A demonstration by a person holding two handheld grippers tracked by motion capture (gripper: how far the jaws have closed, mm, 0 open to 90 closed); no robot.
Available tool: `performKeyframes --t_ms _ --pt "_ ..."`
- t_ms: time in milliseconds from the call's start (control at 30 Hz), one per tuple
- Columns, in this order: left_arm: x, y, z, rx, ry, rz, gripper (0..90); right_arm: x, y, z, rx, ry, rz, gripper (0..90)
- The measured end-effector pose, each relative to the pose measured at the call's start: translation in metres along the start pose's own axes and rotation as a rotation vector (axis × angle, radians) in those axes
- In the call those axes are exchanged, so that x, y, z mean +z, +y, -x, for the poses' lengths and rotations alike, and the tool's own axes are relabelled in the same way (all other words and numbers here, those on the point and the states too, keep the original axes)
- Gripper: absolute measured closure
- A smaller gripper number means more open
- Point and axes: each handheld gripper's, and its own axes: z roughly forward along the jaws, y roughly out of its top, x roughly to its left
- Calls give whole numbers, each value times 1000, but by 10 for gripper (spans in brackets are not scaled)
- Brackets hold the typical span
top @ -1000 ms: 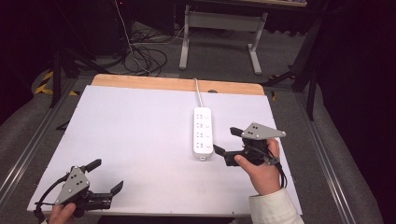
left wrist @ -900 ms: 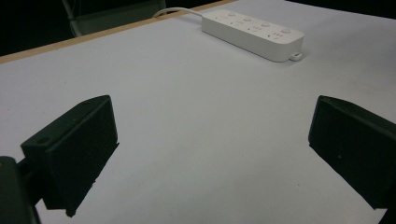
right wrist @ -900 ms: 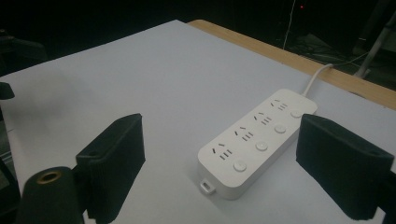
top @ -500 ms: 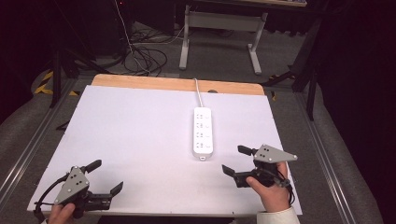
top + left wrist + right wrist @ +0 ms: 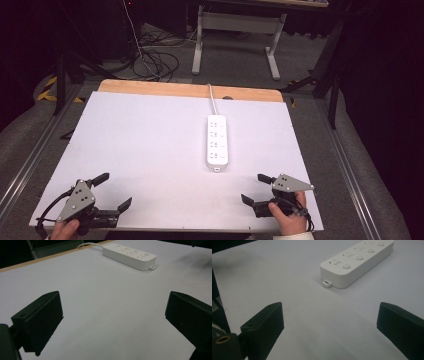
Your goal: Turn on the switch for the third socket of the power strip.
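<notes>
Fingers of right gripper (image 5: 256, 188) just opened wide, empty, near power strip (image 5: 218, 141); left gripper (image 5: 114, 191) fingers apart, well left of strip.

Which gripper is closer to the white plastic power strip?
Right. The right gripper sits just below-right of the white plastic power strip; the left gripper is far off at the table's near-left corner.

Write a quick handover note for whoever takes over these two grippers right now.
Left gripper: open, empty, low at the table's near left corner.
Right gripper: jaws have just been opening, nothing between them; near right edge, short of the power strip.
Power strip: flat on the white table, right of centre, cord running off the far edge, sockets unused.
Done: nothing visible on the strip.
Left: any handling of the strip.
</notes>
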Motion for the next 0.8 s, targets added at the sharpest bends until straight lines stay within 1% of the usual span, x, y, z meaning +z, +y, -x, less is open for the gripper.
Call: performKeyframes --t_ms 67,133,167,267,300,333,367,400,467,533,633,700,767,800 --pt "0 0 0 1 1 -4 17 0 -5 0 9 -8 2 74" --pt "0 -1 0 -6 3 -4 18 0 -7 -1 19 -11 4 74" --pt "-1 -2 1 -6 2 -10 19 1 -12 -1 45 -11 10 74" --pt "-4 -3 2 -4 -3 -12 18 3 -15 -2 49 -14 -4 75" --pt "-4 -3 3 -5 -3 -12 16 4 -16 -3 44 -16 -12 75" --pt "-5 -4 3 1 -2 -15 16 6 -17 -5 39 -25 -31 75" --pt "-4 -5 4 2 5 -16 16 6 -17 -5 39 -25 -31 75" --pt "-4 -5 3 11 11 -14 16 8 -17 -7 32 -24 -45 75" --pt "-2 -7 2 22 21 -5 15 9 -17 -7 29 -26 -48 75" --pt "1 -7 1 20 28 -3 17 8 -15 -7 10 -38 -40 75" --pt "2 -7 -1 7 23 5 17 6 -14 -6 -8 -55 -19 76" --pt "2 -6 0 -13 14 8 17 5 -14 -7 -17 -61 -14 76" --pt "2 -6 0 -18 10 4 18 5 -14 -7 -21 -57 -16 77" --pt "1 -5 -1 -12 6 5 18 5 -14 -7 -21 -57 -16 77"
